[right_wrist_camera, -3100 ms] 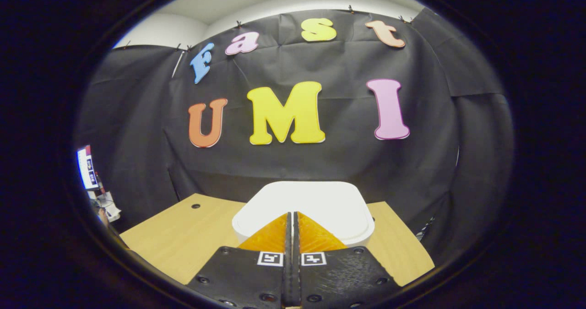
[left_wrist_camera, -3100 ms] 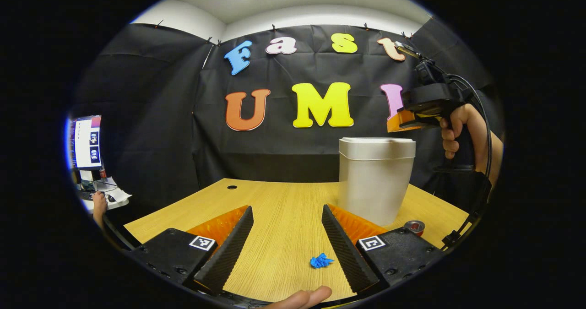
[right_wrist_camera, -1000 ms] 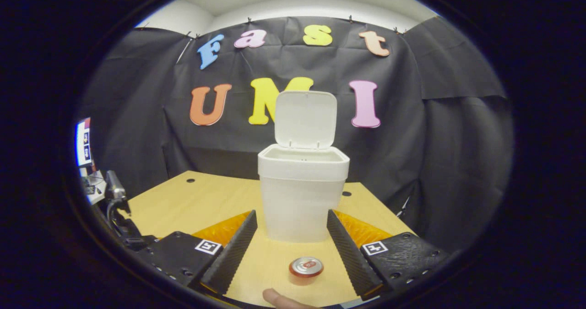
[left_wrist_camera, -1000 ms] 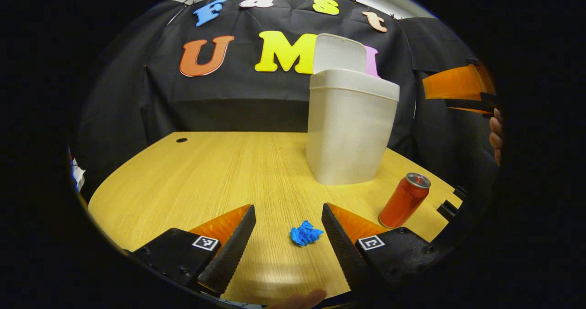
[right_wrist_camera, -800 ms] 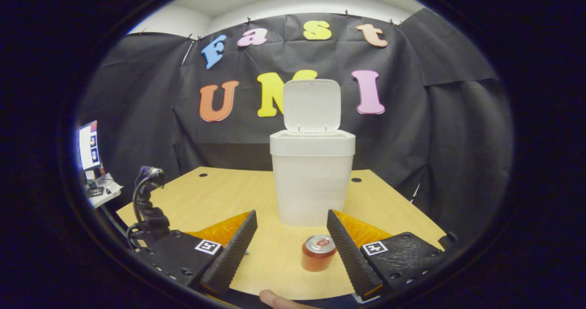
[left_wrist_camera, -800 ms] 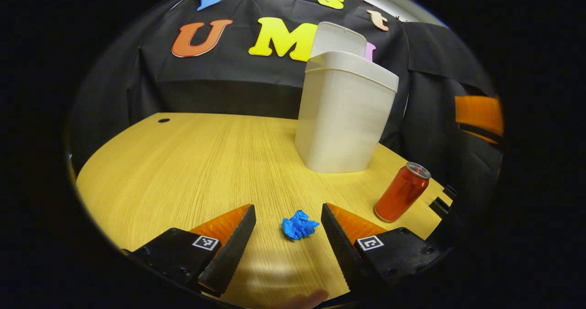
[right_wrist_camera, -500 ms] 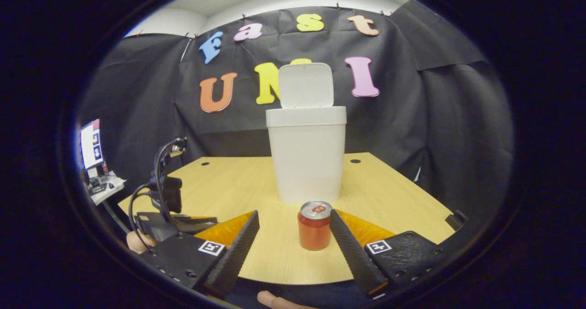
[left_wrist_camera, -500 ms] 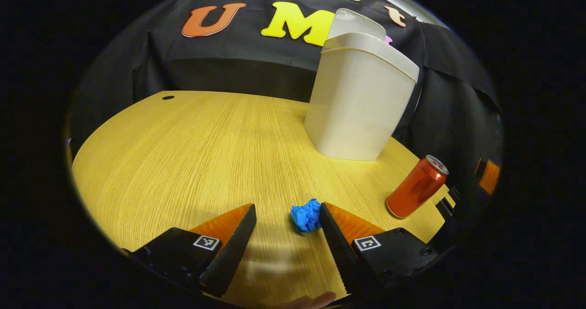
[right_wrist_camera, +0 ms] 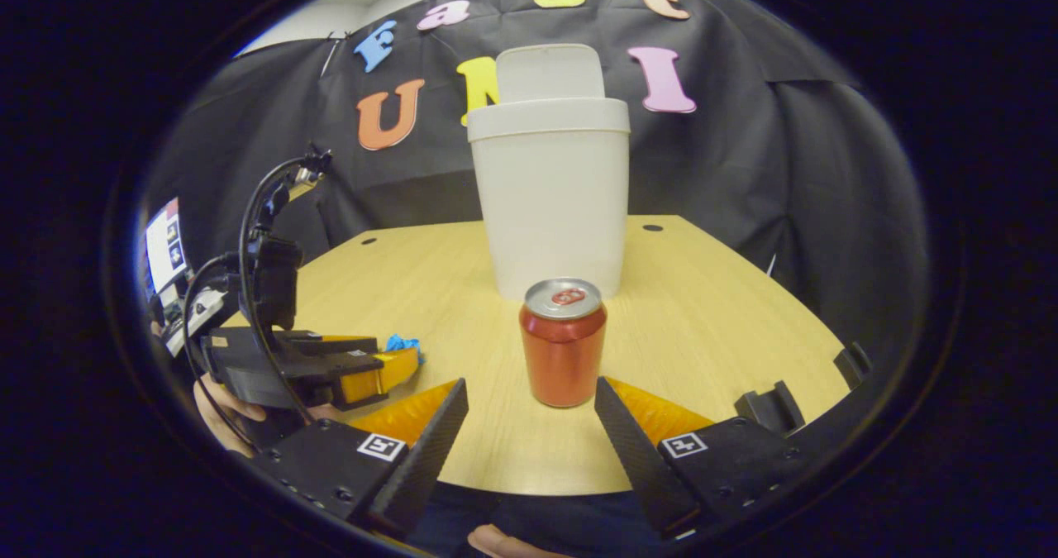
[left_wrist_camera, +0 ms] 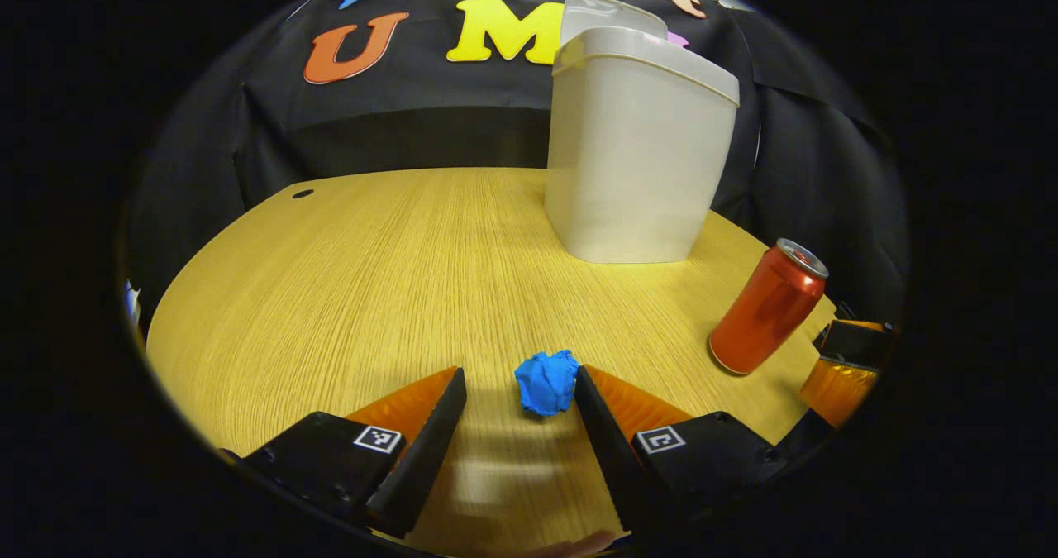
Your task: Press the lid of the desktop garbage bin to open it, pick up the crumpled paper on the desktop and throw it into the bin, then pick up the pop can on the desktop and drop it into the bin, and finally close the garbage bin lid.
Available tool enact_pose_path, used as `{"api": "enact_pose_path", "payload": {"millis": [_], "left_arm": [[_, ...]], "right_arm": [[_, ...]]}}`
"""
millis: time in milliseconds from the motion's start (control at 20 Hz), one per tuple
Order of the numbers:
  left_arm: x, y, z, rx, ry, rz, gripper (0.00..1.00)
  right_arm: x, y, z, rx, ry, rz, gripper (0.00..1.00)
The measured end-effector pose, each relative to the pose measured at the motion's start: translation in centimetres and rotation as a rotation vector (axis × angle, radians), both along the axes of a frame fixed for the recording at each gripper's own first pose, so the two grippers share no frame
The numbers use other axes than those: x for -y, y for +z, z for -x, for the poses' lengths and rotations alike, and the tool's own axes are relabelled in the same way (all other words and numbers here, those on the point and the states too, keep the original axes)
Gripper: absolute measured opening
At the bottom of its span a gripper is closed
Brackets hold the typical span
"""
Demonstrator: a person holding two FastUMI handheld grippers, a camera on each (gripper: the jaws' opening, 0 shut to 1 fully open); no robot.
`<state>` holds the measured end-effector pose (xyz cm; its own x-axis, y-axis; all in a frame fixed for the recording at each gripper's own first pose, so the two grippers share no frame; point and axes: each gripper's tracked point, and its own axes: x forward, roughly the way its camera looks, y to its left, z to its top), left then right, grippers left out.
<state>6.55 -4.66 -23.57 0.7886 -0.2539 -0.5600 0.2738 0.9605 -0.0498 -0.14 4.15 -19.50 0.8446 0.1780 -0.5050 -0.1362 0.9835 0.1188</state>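
Left gripper view shows the left gripper (left_wrist_camera: 517, 405) spread wide around the paper (left_wrist_camera: 545, 382), low centre; the bin (left_wrist_camera: 638, 149) stands open, upper right. Paper pickup looks underway: squeeze next. Right gripper (right_wrist_camera: 529, 426) gapes near the can (right_wrist_camera: 563, 341).

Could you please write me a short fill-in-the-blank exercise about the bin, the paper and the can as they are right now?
1. The lid of the garbage bin stands ____.
2. The crumpled paper lies between the fingers of the ____ gripper.
3. The pop can stands ____ on the desktop.
4. The right gripper is ____, holding nothing.

Missing words: open; left; upright; open
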Motion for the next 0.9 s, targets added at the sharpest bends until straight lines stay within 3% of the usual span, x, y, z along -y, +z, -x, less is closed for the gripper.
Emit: {"api": "enact_pose_path", "payload": {"millis": [200, 350, 600, 850, 900], "left_arm": [[-0.3, -0.2, -0.2, 0.009, 0.013, -0.035, 0.82], [0.5, 0.0, -0.3, 0.012, -0.008, 0.027, 0.75], [-0.4, 0.2, -0.7, 0.009, 0.026, 0.079, 0.55], [-0.8, 0.5, -1.0, 0.01, 0.034, 0.173, 0.46], [-1.1, 0.4, -1.2, 0.006, 0.047, 0.192, 0.4]], "right_arm": [[1.1, -0.2, -1.0, -0.004, -0.014, 0.008, 0.96], [0.9, 0.0, -2.3, -0.012, 0.003, 0.033, 0.96], [0.5, 0.0, -3.6, 0.021, 0.025, 0.087, 0.96], [-0.2, -0.1, -5.0, 0.027, 0.024, 0.069, 0.97], [-0.3, -0.2, -5.2, 0.025, 0.016, 0.059, 0.97]]}}
